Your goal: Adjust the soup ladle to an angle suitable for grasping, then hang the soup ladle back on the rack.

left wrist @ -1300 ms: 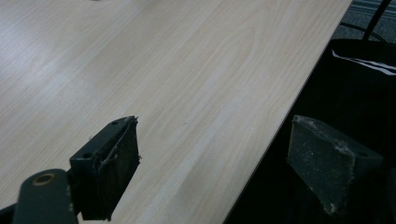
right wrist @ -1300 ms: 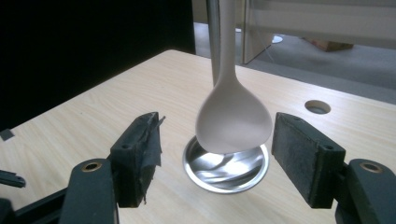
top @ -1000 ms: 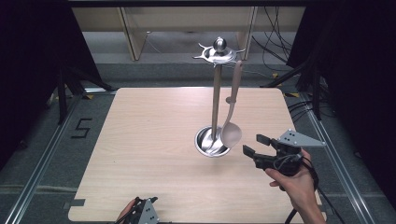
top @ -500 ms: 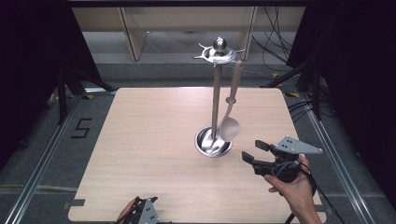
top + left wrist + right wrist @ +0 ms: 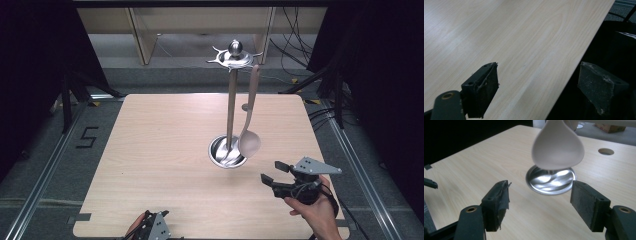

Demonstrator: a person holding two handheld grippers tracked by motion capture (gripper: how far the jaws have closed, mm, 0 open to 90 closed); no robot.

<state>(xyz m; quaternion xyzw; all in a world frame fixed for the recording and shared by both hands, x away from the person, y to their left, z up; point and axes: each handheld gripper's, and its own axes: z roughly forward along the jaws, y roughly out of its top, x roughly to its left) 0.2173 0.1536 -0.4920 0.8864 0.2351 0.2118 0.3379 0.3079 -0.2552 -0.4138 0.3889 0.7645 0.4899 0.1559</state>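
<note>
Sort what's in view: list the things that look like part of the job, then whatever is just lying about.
Part of the job, as far as I can judge:
- ladle hanging from the stand
- metal stand, its base on the table
- right gripper, open, near the ladle
- left gripper, open, at the table's near edge

Just lying about:
- cables on the floor
- wooden shelf frame behind the table

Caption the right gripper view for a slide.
Open right gripper faces a pale ladle hanging over the utensil stand's shiny round base on a wooden table.
</note>
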